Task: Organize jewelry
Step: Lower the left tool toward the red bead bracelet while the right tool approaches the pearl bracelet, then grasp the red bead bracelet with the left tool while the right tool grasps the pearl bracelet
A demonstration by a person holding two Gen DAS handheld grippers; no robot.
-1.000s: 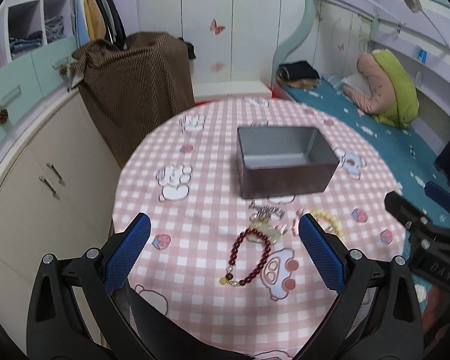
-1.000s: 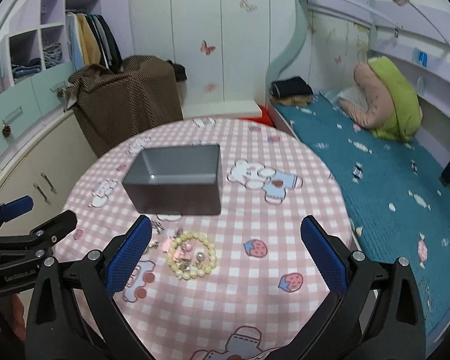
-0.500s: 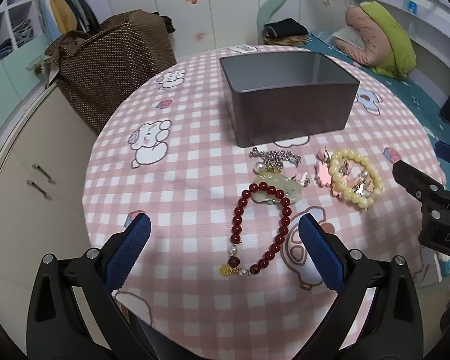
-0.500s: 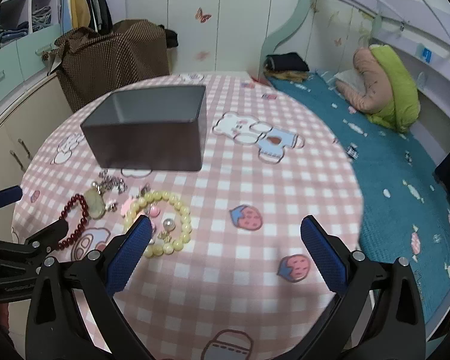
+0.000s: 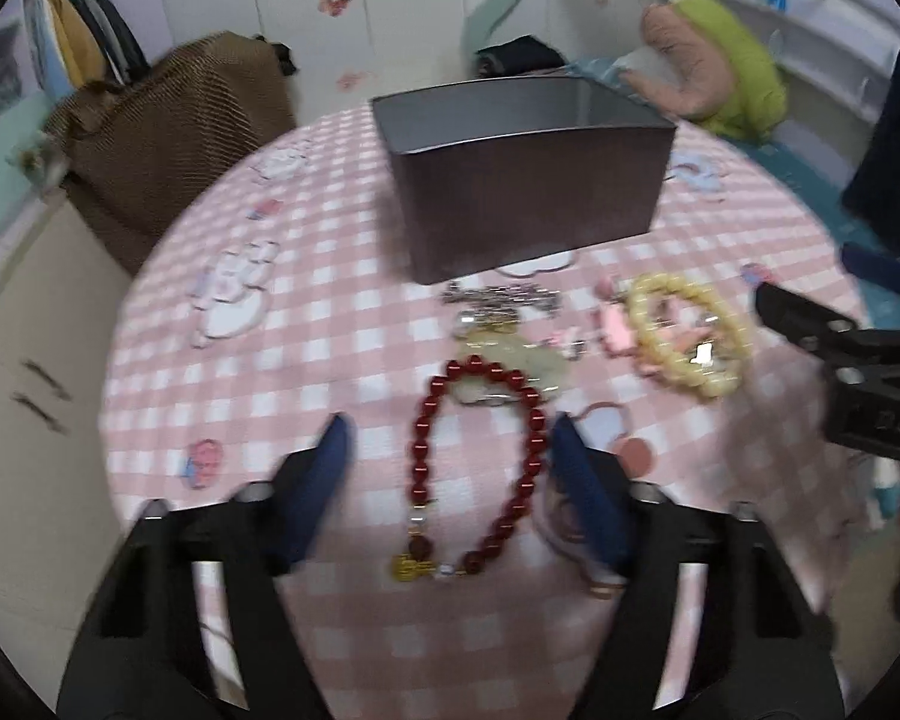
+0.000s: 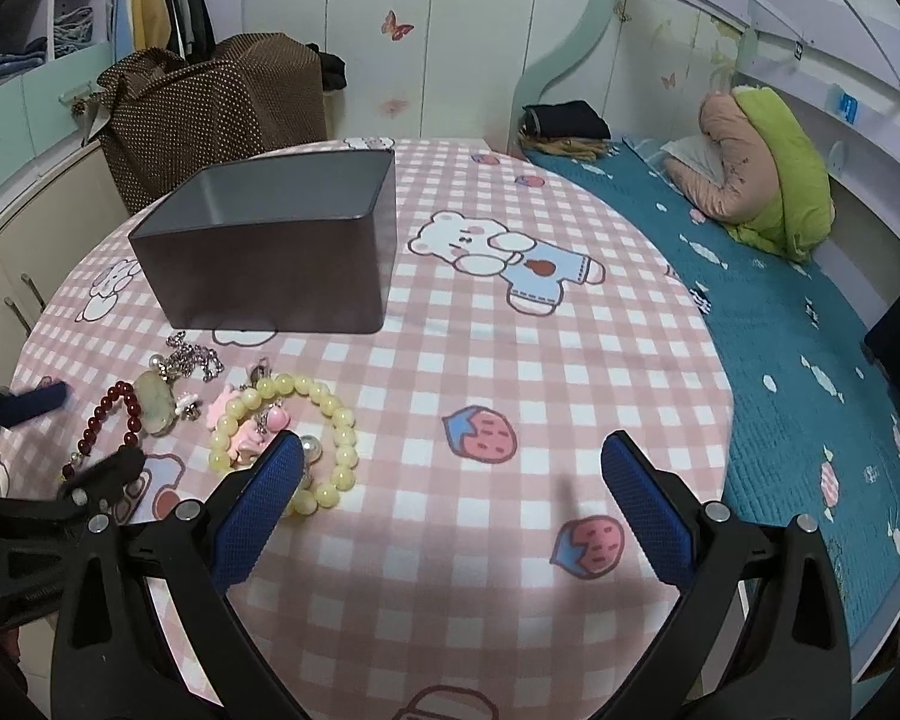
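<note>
A red bead bracelet (image 5: 420, 450) lies on the pink checked tablecloth (image 5: 306, 324). My left gripper (image 5: 449, 423) hangs low over it with the loop between its blue pads. Its jaws are closing and the pads do not press the beads. A yellow bead bracelet (image 6: 342, 420), pink charms (image 6: 225, 408), a pale jade pendant (image 6: 153, 402) and a silver chain (image 6: 192, 354) lie in front of the grey open box (image 6: 270, 264). My right gripper (image 6: 450, 444) stands open just right of the yellow bracelet, its left finger overlapping the ring, nothing between its pads.
The round table's edge curves close on the left and right. A brown dotted cover (image 6: 210, 114) stands behind the table, white cabinets (image 5: 24, 312) to the left, a teal bed (image 6: 750, 300) with a green and pink pillow to the right.
Both grippers came down closer to the table and the jewelry. The left one's jaws have narrowed from wide open around the red bracelet. The right one's jaws stay wide.
</note>
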